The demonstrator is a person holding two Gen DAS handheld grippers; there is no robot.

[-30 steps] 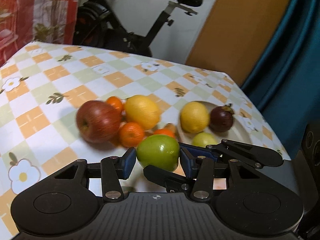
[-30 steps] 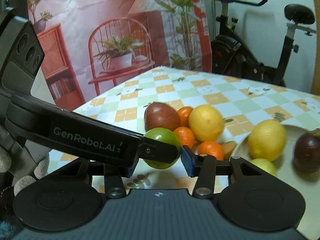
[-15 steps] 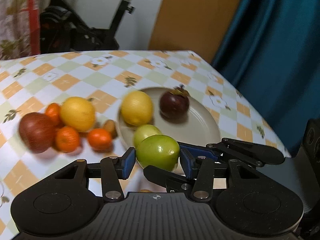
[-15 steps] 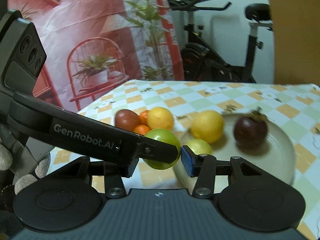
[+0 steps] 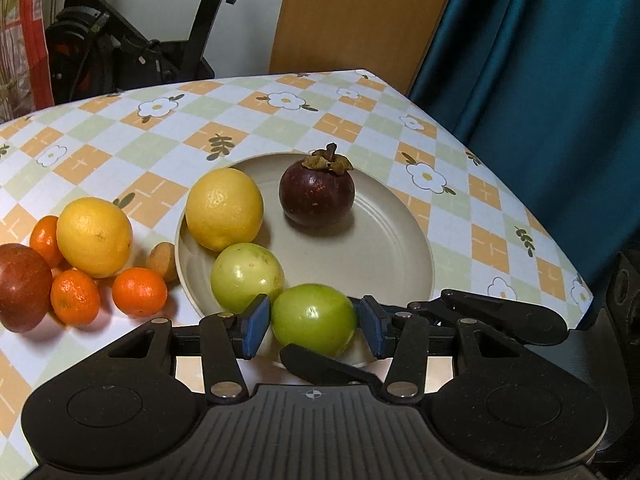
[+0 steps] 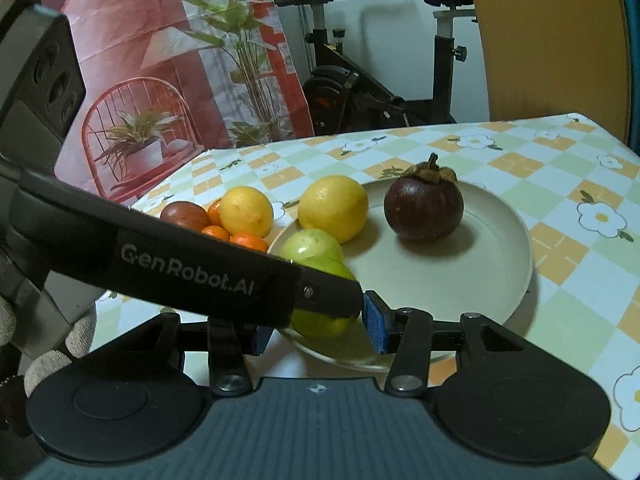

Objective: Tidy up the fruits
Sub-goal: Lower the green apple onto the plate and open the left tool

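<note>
**Green fruit held over the near rim of the plate**

The green fruit [image 5: 314,319] sits between the blue pads of both my tools at once. My left gripper [image 5: 314,326] has its jaws partly apart and pressed on the fruit's two sides; my right gripper [image 6: 316,322] comes in crosswise and clamps the same fruit, though one of its fingers is hidden behind the left tool's black arm [image 6: 160,256]. The fruit hangs just above the near edge of the beige plate [image 5: 400,264] — whether it touches the rim I cannot tell.

On the plate lie a paler green fruit [image 5: 247,277] just beyond the one I hold, a yellow lemon [image 5: 224,209] behind that, and a dark mangosteen [image 5: 317,192] to the right, apart from the others.

Left of the plate, on the checked tablecloth [image 5: 120,136], a cluster waits: a yellow orange [image 5: 94,237], three small tangerines [image 5: 139,291], a red apple [image 5: 22,286] at the far left, and a small brown fruit [image 5: 163,261] touching the plate's wall.
</note>
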